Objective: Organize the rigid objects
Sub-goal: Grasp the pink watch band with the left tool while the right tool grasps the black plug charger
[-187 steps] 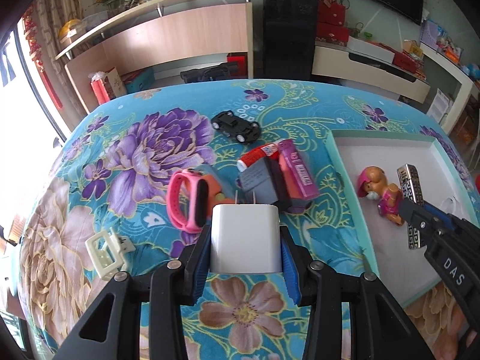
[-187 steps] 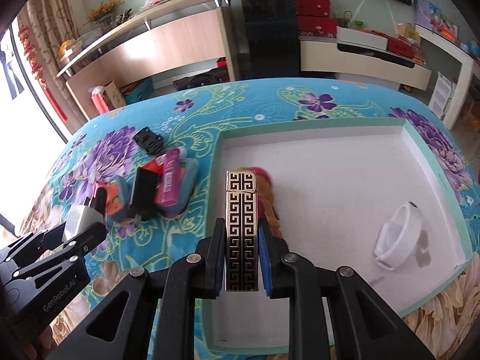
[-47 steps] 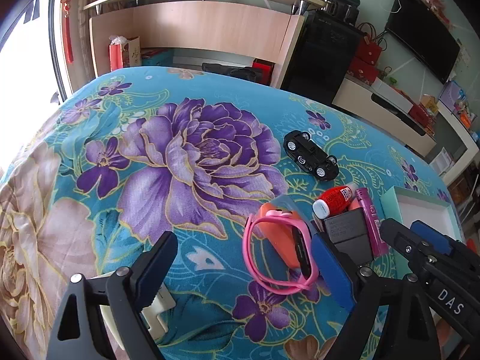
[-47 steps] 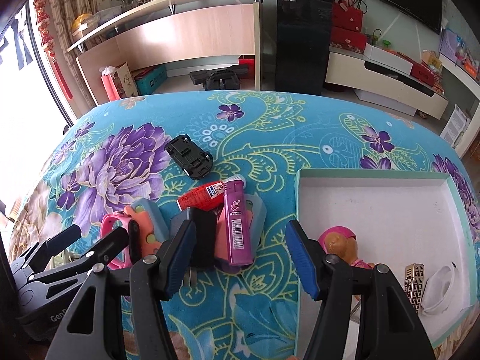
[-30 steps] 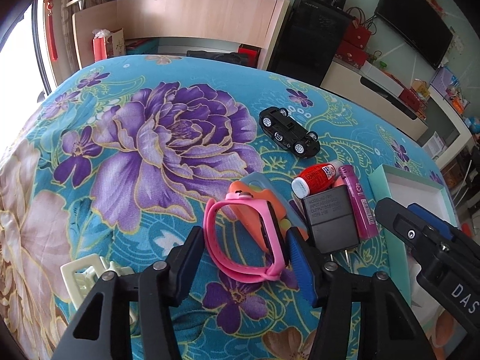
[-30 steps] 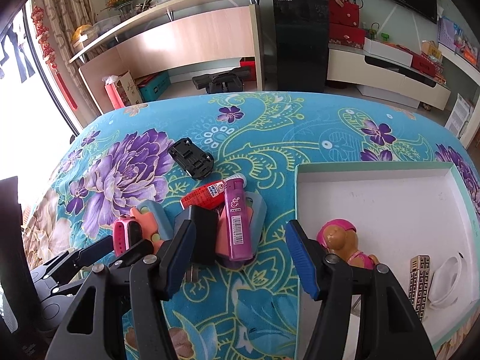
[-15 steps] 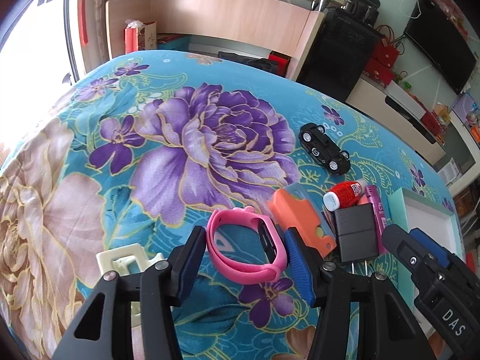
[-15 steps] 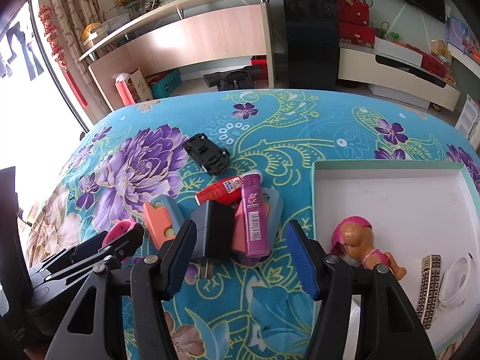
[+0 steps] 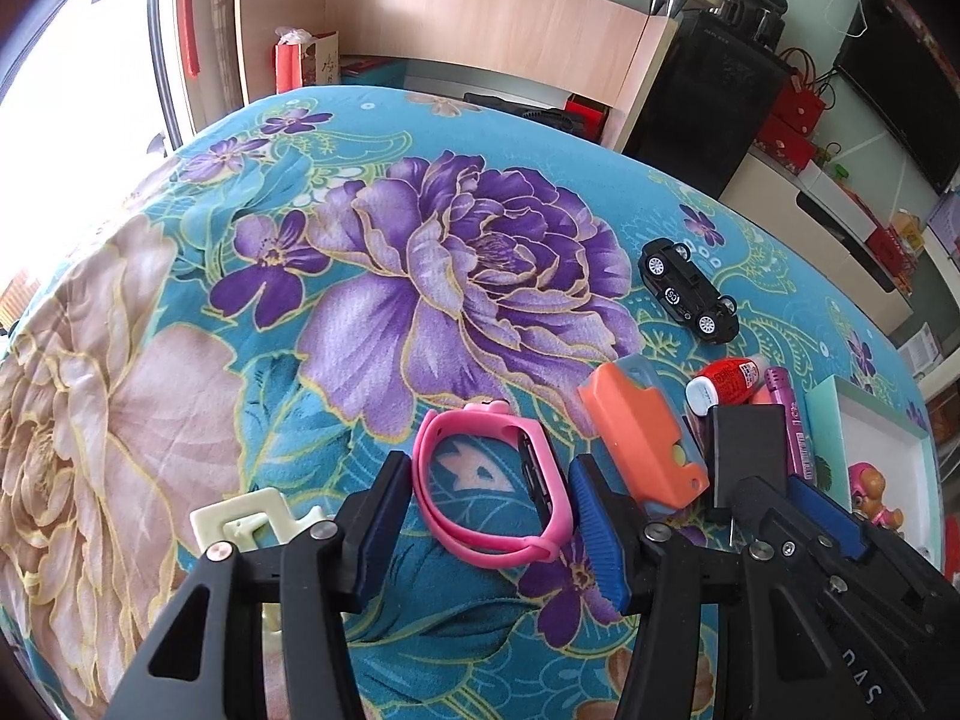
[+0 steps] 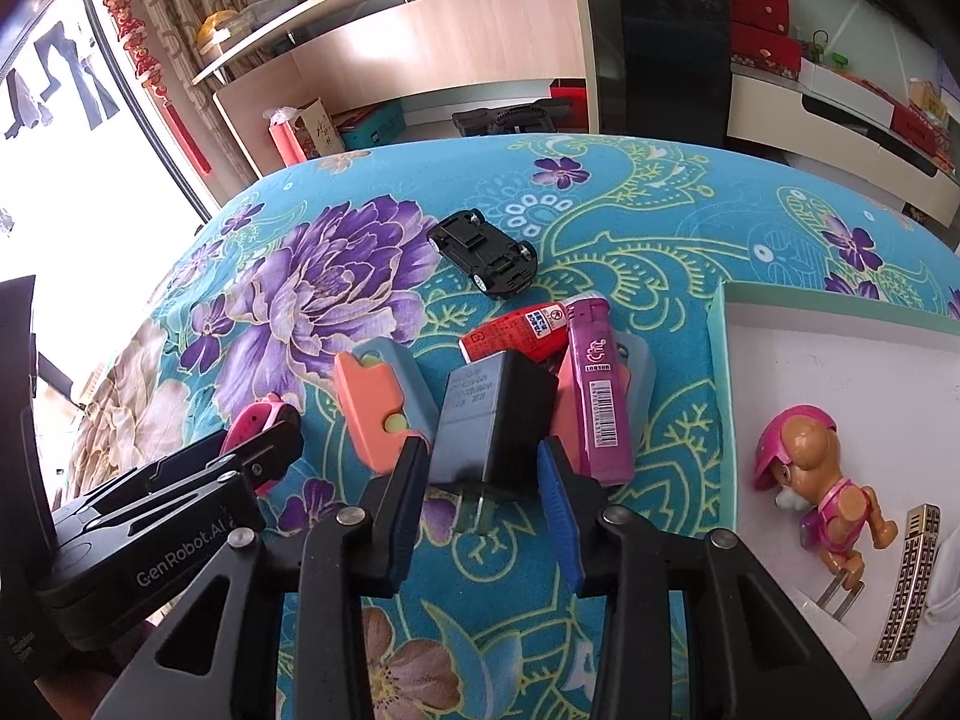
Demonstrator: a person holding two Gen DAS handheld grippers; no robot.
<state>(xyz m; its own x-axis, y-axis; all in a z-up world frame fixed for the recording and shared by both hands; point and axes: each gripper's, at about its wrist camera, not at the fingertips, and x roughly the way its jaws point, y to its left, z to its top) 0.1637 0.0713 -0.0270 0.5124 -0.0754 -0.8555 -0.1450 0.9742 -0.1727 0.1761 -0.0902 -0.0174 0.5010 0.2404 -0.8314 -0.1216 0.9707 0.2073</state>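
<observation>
A pink wristband (image 9: 492,492) sits between the blue pads of my left gripper (image 9: 489,534), which is shut on it just above the flowered cloth. In the right wrist view that left gripper (image 10: 258,438) shows at lower left with the wristband (image 10: 264,417) in it. My right gripper (image 10: 483,456) straddles a black charger (image 10: 492,414) lying prongs toward me. Its jaws are closing and the pads meet the charger's sides. The left wrist view shows the charger (image 9: 747,450) and the right gripper (image 9: 792,504) at the right.
Around the charger lie an orange case (image 10: 372,414), a red bottle (image 10: 516,330), a magenta lighter (image 10: 597,384) and a black toy car (image 10: 483,261). The tray (image 10: 717,360) at right holds a dog figure (image 10: 816,480) and a patterned lighter (image 10: 909,576). A cream clip (image 9: 246,525) lies by my left fingers.
The left gripper has carried the pink wristband leftward off the orange case. The right gripper has sunk onto the black charger and its jaws have narrowed from wide apart to the charger's sides.
</observation>
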